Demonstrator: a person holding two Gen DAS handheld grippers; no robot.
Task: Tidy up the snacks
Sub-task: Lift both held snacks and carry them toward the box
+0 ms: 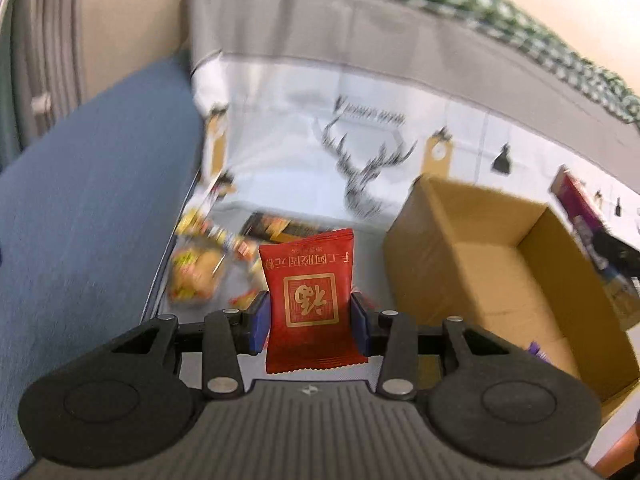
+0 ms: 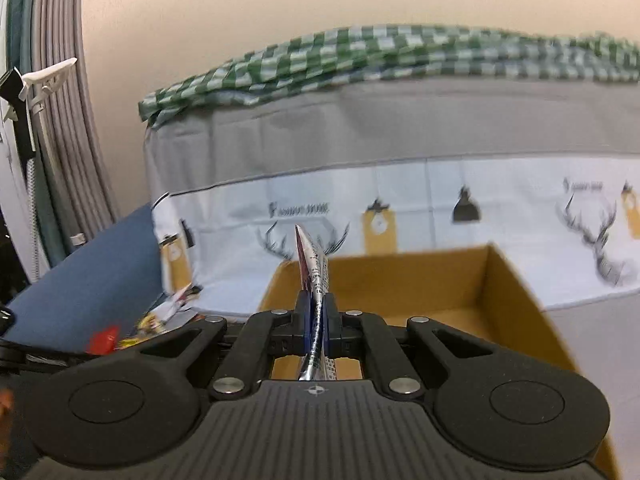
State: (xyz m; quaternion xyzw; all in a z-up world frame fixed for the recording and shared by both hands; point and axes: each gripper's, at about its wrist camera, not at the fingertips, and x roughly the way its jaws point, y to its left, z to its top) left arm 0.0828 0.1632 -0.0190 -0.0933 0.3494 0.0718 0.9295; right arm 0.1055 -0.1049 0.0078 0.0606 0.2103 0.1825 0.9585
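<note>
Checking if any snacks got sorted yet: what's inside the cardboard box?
The visible part of the box shows only bare cardboard floor and walls. Its near corner is cut off, and the right tool hides some floor.

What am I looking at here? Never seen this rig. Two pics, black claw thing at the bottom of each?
There is no robot arm: a person holds a two-finger gripper in each hand, and a fisheye camera on each one looks forward along its fingers. The black parts at the bottom are the gripper itself.

The left wrist view shows the left gripper clamped on a red snack packet, seen flat-on. The right wrist view shows the right gripper shut on a thin silvery packet, seen edge-on.

On the surface, which has a white cloth with a deer print, stands an open cardboard box; its inside looks mostly bare. Left of it lies a blurred pile of loose snack packets. The job is sorting snacks, so the box is probably where they go.
</note>
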